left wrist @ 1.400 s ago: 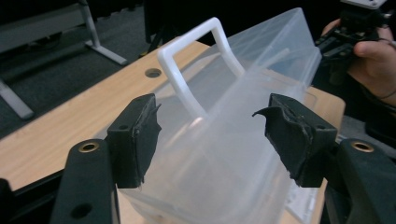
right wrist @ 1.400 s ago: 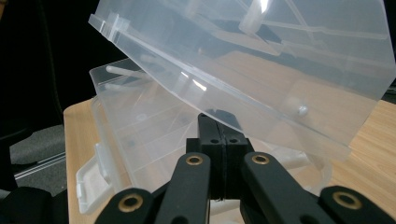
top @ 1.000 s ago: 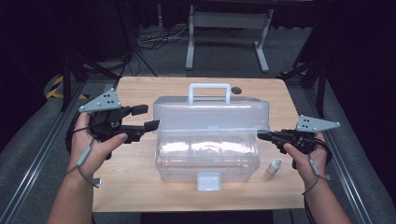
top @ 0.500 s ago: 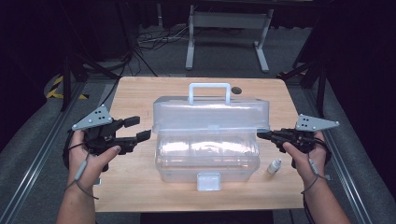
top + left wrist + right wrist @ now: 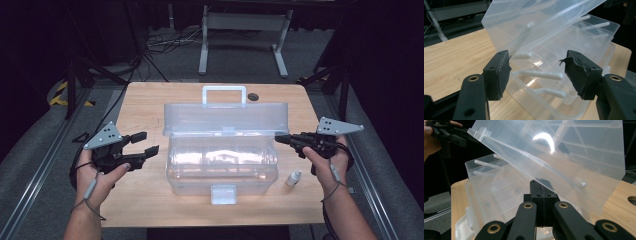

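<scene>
Box (image 5: pixel 222 160): clear plastic, mid-table, lid (image 5: pixel 226 119) raised.
Left gripper (image 5: pixel 142 144): jaws spread, just beside the box.
Right gripper (image 5: pixel 281 139): jaws pressed together at the lid's edge — whether they pinch it, cannot tell.
Progress: opening apparently done — small bottle (image 5: pixel 294 178) untouched on the table.

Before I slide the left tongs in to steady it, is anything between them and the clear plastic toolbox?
No: in the high view, bare wooden tabletop separates the open left tongs from the clear plastic toolbox.
</scene>
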A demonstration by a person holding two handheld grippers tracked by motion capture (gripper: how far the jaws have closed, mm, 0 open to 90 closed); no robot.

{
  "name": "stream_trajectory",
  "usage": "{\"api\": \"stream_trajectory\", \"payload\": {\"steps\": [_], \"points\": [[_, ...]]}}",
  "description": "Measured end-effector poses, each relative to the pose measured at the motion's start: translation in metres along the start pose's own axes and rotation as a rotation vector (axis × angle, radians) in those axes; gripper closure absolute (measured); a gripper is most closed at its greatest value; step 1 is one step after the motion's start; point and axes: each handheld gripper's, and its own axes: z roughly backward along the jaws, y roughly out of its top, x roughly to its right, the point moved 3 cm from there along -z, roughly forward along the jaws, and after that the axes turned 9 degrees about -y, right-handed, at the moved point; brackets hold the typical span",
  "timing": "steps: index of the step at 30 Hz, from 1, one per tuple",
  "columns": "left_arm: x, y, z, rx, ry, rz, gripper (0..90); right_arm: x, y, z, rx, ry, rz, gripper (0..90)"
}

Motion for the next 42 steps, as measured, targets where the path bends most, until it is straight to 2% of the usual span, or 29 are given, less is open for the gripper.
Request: {"api": "stream_trajectory", "payload": {"steps": [2,6,13,17,20,25,34,38,42], "points": [[-0.002,-0.004,-0.004,0.011,0.005,0.016,37.6,0.001,0.001,-0.001,0.002,0.001,0.0,90.0],[-0.009,-0.012,-0.013,0.002,0.027,0.032,37.9,0.001,0.003,-0.002,0.003,-0.002,0.002,90.0],[-0.015,-0.02,-0.025,0.007,0.047,0.049,37.5,0.002,0.003,-0.003,0.004,-0.006,0.002,90.0],[-0.016,-0.022,-0.033,0.042,0.06,0.049,37.4,0.001,0.003,-0.003,0.002,-0.006,0.002,90.0],[-0.014,-0.019,-0.037,0.076,0.062,0.041,37.4,0.001,0.003,-0.002,0.003,-0.006,0.0,90.0],[-0.013,-0.015,-0.042,0.101,0.071,0.034,36.4,0.001,0.003,-0.002,0.002,-0.003,-0.001,90.0],[-0.008,-0.004,-0.05,0.121,0.075,0.017,36.4,0.002,0.003,-0.003,0.001,-0.004,0.0,90.0],[-0.009,-0.001,-0.051,0.114,0.1,0.013,36.4,0.002,0.004,-0.004,-0.003,-0.004,0.001,90.0],[-0.011,0.001,-0.052,0.109,0.107,0.018,36.7,0.002,0.004,-0.005,-0.007,-0.005,0.001,90.0]]}}
